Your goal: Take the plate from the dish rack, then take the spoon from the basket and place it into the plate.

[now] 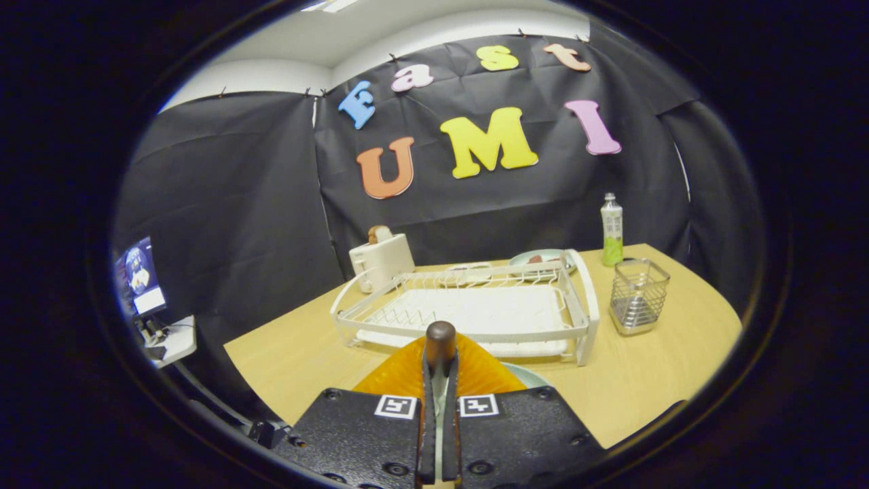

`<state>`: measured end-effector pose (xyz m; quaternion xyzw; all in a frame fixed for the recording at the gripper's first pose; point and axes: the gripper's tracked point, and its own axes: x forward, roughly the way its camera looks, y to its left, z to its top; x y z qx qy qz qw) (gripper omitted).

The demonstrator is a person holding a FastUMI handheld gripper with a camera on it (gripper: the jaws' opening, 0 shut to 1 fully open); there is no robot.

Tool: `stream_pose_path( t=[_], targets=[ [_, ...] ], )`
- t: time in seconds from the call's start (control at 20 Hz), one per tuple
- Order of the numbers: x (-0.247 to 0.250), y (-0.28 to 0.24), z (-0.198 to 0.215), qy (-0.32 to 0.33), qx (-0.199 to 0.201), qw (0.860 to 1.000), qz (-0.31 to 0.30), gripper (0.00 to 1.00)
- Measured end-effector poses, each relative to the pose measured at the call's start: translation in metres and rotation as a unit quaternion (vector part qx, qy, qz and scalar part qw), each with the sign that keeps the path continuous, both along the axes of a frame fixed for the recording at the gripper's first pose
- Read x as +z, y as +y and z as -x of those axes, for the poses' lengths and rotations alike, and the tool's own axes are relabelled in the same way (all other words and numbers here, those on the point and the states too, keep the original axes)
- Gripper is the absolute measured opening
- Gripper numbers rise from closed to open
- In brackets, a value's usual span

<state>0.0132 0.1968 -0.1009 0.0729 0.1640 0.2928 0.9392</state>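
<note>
Tongs [440,380] are pinched together on the spoon [440,339], its brown handle end poking up between both fingers. Right under it sits the orange plate [400,372] on the worktop [645,380], just in front of the white dish rack [475,309]. Wire basket [637,296] stands to the rack's right, a green bottle [612,229] behind it, toaster [381,259] off to the rack's left.

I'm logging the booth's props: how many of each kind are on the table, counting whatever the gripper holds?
dish rack: 1
wire basket: 1
bottle: 1
toaster: 1
plates: 2, the orange plate under the fingers and the pale plate beyond the rack
spoon: 1, with the gripper shut on its handle
Total: 7
</note>
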Motion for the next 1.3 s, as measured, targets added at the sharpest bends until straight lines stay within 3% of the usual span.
stream_pose_path(
  t=[0.2,0.45,0.55,0.85,1.3],
  targets=[
    [-0.001,-0.02,-0.009,0.004,-0.018,1.0,-0.002,0.21],
    [0.017,-0.055,-0.028,-0.018,-0.074,0.997,-0.007,0.78],
    [0.029,-0.067,-0.034,-0.036,-0.099,0.994,-0.004,0.9],
    [0.072,-0.097,-0.026,-0.104,-0.149,0.983,0.028,0.96],
    [0.119,-0.092,0.008,-0.159,-0.175,0.971,0.033,1.0]
  ],
)
